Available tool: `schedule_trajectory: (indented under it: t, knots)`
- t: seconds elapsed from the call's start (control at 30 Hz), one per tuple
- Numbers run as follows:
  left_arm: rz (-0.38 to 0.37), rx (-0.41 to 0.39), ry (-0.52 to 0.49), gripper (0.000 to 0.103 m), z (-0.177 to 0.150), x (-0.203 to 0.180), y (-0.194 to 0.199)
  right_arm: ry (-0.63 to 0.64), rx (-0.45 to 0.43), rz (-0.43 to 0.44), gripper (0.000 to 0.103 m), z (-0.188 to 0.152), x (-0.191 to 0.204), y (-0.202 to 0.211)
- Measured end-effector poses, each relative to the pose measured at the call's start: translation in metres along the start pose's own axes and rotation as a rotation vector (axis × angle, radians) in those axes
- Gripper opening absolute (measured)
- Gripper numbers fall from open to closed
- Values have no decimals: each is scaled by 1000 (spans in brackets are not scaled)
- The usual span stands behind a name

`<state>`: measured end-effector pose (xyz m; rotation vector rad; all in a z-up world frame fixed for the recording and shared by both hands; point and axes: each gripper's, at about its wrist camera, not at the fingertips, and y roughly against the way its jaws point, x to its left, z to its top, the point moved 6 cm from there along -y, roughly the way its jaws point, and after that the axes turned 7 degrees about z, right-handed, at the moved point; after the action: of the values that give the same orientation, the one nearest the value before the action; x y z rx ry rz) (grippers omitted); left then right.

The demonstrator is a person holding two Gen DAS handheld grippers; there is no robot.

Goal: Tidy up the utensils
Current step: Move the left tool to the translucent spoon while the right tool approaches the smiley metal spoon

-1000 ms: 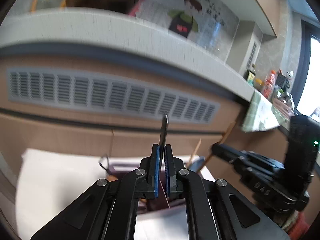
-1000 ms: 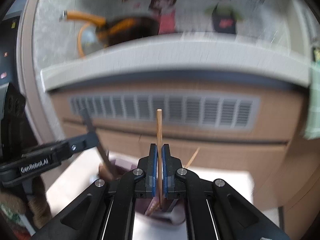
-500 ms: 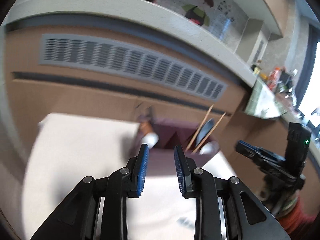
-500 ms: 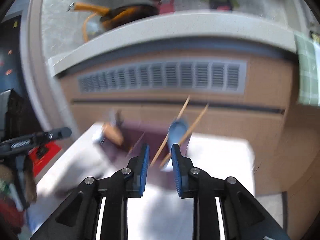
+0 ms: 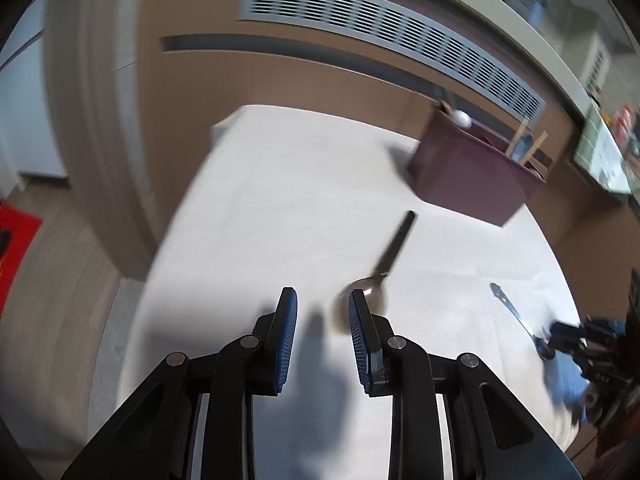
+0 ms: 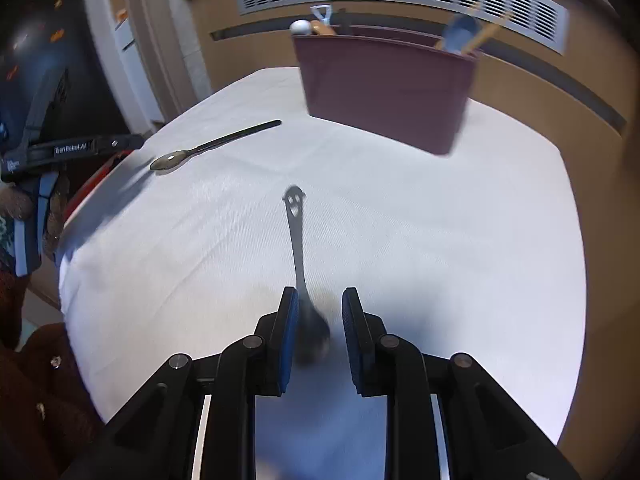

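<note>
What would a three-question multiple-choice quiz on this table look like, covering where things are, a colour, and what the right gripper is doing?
1. Where does the black-handled spoon lie?
A. In the holder
B. Flat on the white tablecloth
C. On the floor

2. What colour is the utensil holder?
A. Dark maroon
B. Bright green
C. Yellow

3. What state is the right gripper in?
A. Clamped on a chopstick
B. Open, with the bowl of the smiley-handled spoon between its fingers
C. Shut and empty

Answers: 1 B, the spoon lies flat on the cloth in front of the holder. 2 A, its walls are dark maroon in both views. 3 B, the blue pads stand apart on either side of the spoon's bowl, not pressing it.
</note>
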<state>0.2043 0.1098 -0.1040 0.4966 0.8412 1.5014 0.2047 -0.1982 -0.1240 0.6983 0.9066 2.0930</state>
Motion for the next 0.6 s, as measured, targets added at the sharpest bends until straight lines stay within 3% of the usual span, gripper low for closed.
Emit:
schedule_trajectory:
  t: [0.23,0.33,0.6]
  knots:
    - [-21,32,93,28,-7,11,-10,-94,-11,11,22,-30,-3,11]
    - [-40,30,95,28,-6,7,-10,-116,-26,61,23,-22,3,7]
    - [-113,50,85,28,-2,-6,-17,-38,-71,27,23,13,13,3]
